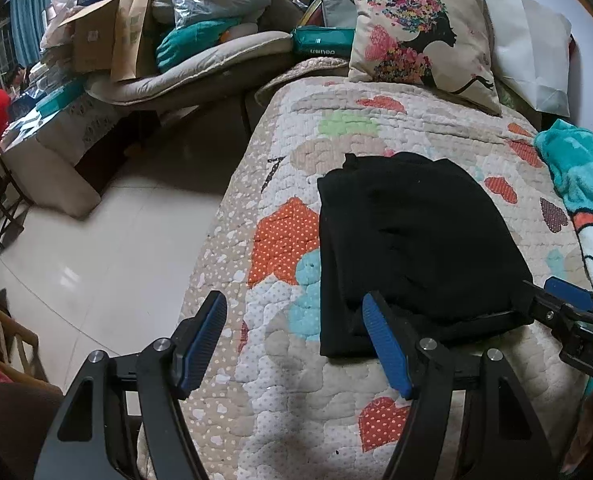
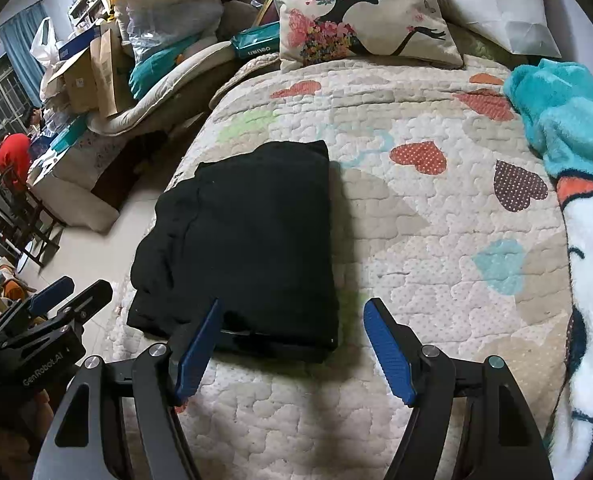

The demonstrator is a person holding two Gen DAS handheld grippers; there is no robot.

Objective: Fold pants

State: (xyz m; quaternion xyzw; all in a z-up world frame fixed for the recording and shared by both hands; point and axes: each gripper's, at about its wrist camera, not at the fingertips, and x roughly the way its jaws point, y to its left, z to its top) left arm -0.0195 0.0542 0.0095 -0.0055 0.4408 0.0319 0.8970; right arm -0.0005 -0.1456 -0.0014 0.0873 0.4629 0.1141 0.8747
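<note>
The black pants [image 1: 412, 248] lie folded into a compact stack on the heart-patterned quilt [image 1: 280, 392]; they also show in the right wrist view [image 2: 248, 240]. My left gripper [image 1: 296, 340] is open and empty, just short of the stack's near left corner, its right finger in front of the cloth. My right gripper [image 2: 292, 344] is open and empty at the stack's near right corner. The right gripper shows at the right edge of the left wrist view [image 1: 568, 308], and the left gripper at the lower left of the right wrist view [image 2: 56, 296].
A printed pillow [image 1: 420, 36] and a white bag [image 1: 532, 48] sit at the head of the bed. A teal and white fleece blanket [image 2: 572, 140] lies along the right side. Tiled floor [image 1: 96, 248], cluttered sofa [image 1: 168, 72] with boxes, and a person in red are on the left.
</note>
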